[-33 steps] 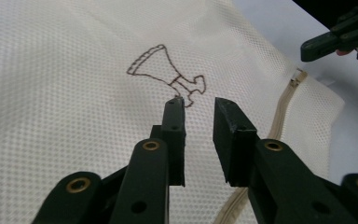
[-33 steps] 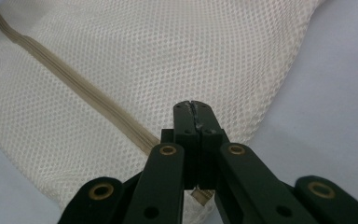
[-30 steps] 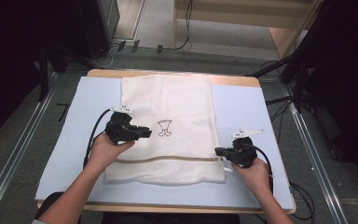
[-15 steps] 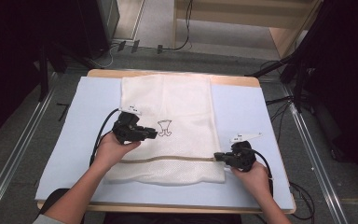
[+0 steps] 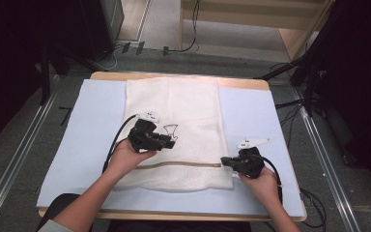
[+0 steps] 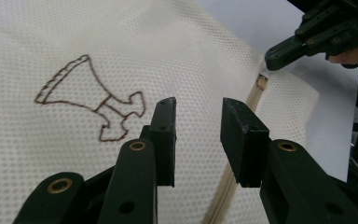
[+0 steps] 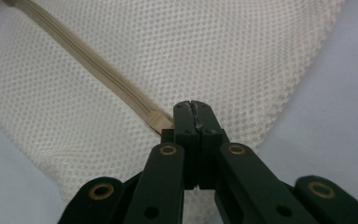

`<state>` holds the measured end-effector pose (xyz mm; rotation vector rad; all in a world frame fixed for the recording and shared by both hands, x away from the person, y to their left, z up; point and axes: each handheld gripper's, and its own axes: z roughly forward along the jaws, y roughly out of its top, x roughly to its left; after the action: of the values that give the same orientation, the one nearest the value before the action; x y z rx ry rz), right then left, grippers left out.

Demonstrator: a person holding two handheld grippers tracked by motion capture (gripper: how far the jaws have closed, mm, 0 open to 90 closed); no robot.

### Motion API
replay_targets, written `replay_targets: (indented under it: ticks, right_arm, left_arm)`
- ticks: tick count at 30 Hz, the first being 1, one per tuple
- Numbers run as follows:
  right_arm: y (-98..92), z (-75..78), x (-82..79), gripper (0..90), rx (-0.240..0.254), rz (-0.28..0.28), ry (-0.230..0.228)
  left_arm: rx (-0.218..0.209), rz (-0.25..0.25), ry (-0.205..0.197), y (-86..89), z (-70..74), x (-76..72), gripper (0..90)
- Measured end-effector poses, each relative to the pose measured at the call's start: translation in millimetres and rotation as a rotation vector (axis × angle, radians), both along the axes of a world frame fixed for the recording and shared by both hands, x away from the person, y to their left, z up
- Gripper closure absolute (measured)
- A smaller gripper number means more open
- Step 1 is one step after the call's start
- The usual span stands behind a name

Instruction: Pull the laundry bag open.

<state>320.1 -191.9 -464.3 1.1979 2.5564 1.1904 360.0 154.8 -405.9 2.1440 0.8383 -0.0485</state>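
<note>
A white mesh bag (image 5: pixel 183 106) lies flat on the mat, with a brown stitched emblem (image 5: pixel 170 128) (image 6: pixel 93 100) and a beige zipper (image 5: pixel 183 164) (image 7: pixel 88 58) across its near part. My left gripper (image 5: pixel 171 141) (image 6: pixel 198 105) hovers over the bag beside the emblem. Its jaws have just been opening and nothing is between them. My right gripper (image 5: pixel 224 162) (image 7: pixel 193 106) rests at the zipper's right end, shut on the bag's edge there. It also appears in the left gripper view as the far gripper (image 6: pixel 272 58).
The bag rests on a light blue mat (image 5: pixel 92 121) that covers a wooden table (image 5: pixel 174 76). Bare mat lies left and right of the bag. Cables and metal rails run along the floor around the table.
My left gripper has shifted right, toward the emblem, and its jaws stand wider. The right gripper has stayed at the zipper's end.
</note>
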Motion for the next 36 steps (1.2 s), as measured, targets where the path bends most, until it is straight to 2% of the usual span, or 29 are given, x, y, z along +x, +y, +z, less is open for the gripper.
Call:
replay_targets:
  ticks: [4, 7, 9, 14, 20, 21, 27, 30, 34, 36]
  right_arm:
    - [-3.3, -5.3, 0.9, 90.0, -0.016, 0.009, 0.005]
    - [-4.2, -11.7, 1.1, 90.0, -0.002, 0.019, 0.0]
    - [-5.7, -14.2, 0.3, 90.0, 0.011, 0.026, -0.02]
    - [-3.3, -13.3, -1.6, 90.0, -0.013, 0.027, -0.037]
    - [-3.0, -14.3, -2.2, 90.0, -0.008, 0.022, -0.045]
    - [-3.0, -14.5, -2.2, 90.0, -0.006, 0.02, -0.045]
    - [-3.7, -14.7, -1.6, 90.0, -0.002, 0.021, -0.042]
    - [-3.8, -14.6, -1.4, 90.0, -0.002, 0.018, -0.039]
    - [-3.9, -14.6, -1.2, 90.0, -0.002, 0.023, -0.04]
    - [-3.7, -14.5, -1.2, 90.0, -0.004, 0.025, -0.041]
  left_arm:
    - [-0.006, -0.023, 0.016, -14.9, -3.4, -1.7, 67.8]
    - [-0.008, -0.046, 0.024, -26.4, -7.3, -2.4, 68.0]
    - [0.008, -0.059, 0.022, -33.7, -9.1, -2.9, 68.1]
    - [0.008, -0.089, 0.039, -51.9, -15.2, -3.8, 68.2]
    - [0.021, -0.127, 0.051, -73.1, -23.3, -7.0, 69.5]
    - [0.029, -0.132, 0.043, -76.0, -24.2, -7.8, 70.2]
    - [0.041, -0.154, 0.041, -92.4, -28.8, -11.1, 73.0]
    - [0.035, -0.148, 0.054, -99.4, -31.7, -10.6, 74.3]
    - [0.064, -0.162, 0.06, -110.0, -35.5, -11.4, 77.3]
    - [0.069, -0.162, 0.078, -116.4, -37.0, -12.8, 77.3]
